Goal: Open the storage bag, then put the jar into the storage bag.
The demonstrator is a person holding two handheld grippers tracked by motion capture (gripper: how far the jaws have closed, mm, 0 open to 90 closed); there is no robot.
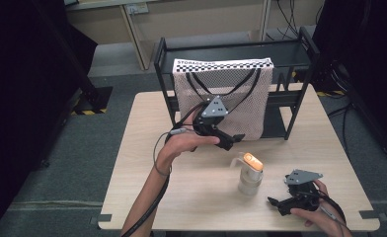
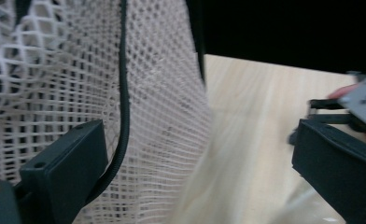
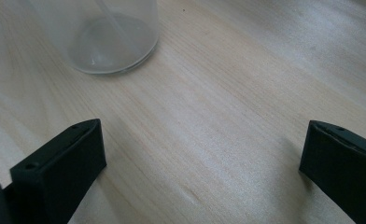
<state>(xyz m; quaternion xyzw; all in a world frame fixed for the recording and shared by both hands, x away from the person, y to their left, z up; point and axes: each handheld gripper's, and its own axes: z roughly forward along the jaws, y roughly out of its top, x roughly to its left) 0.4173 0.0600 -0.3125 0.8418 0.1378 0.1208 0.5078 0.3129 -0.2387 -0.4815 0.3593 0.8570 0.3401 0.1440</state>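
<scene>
Your high view looks down and forward over the table (image 1: 147, 197); your gripper views sit close: left against the mesh bag (image 2: 162, 116), right near the bottle (image 3: 111, 37).

The left gripper (image 1: 229, 139) is held out far over the middle, jaws wide apart, forearm reaching in from below. The right gripper (image 1: 276, 202) sits low at near right, jaws spread.

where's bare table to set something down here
Free: the table's left side, beside the left gripper, and its right side beyond the bottle. Crowded: the back, where the mesh bag hangs on the black rack.
</scene>
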